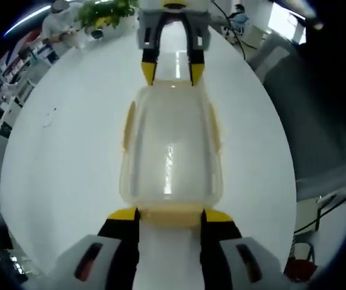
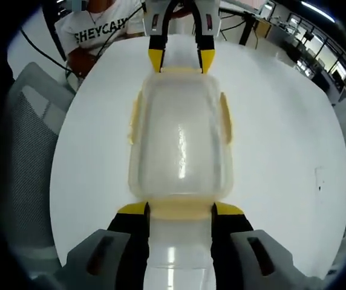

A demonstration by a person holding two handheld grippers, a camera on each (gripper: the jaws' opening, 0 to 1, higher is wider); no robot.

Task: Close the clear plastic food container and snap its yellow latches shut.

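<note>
The clear plastic container lies on the white table with its lid on top. Yellow side latches run along both long edges and stand slightly out from the walls. My left gripper is open at the near end, its yellow-tipped jaws on either side of the yellow end latch. At the far end is the right gripper, also open. In the right gripper view the container lies lengthwise, and my right gripper straddles its end latch. The left gripper is at the opposite end.
The round white table has bare surface on both sides of the container. A grey chair stands by the table edge. A person in a white T-shirt sits behind. Plants stand at the far edge.
</note>
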